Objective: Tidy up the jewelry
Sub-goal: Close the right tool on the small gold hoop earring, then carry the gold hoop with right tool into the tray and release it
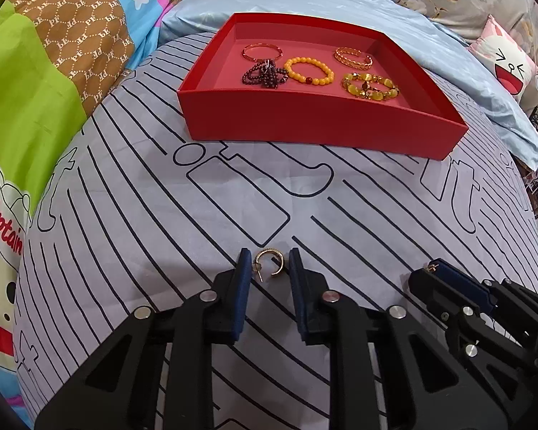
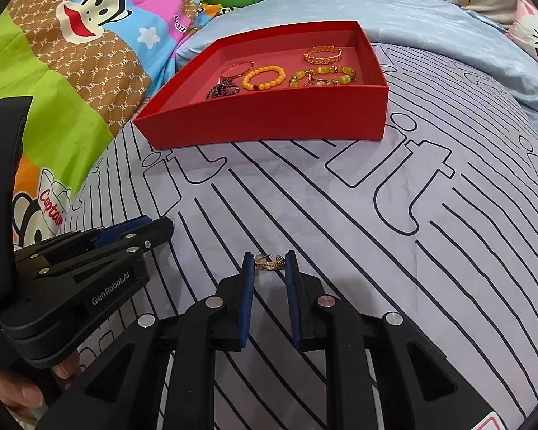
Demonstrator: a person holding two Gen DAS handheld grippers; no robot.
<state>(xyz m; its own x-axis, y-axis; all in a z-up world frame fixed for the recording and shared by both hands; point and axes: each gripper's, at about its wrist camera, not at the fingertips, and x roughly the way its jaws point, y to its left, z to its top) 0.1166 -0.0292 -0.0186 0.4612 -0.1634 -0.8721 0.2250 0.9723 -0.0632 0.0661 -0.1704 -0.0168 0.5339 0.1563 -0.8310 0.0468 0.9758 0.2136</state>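
Observation:
A gold hoop earring (image 1: 270, 264) lies on the striped sheet between the fingertips of my left gripper (image 1: 270, 261), which is open around it; its right edge touches the right pad. My right gripper (image 2: 269, 263) is shut on a second gold hoop earring (image 2: 268, 262), pinched between its blue pads just above the sheet. In the left wrist view the right gripper (image 1: 434, 268) sits at the lower right. A red tray (image 1: 315, 127) stands farther back with an orange bead bracelet (image 1: 309, 71), a dark red bead bracelet (image 1: 265, 76), a yellow bracelet (image 1: 370, 86) and two gold bangles.
The grey sheet with black lines (image 2: 394, 243) covers the bed. A colourful cartoon quilt (image 1: 46, 89) lies on the left, a light blue blanket (image 1: 466, 68) behind the tray, and a cartoon pillow (image 1: 509, 61) at the far right.

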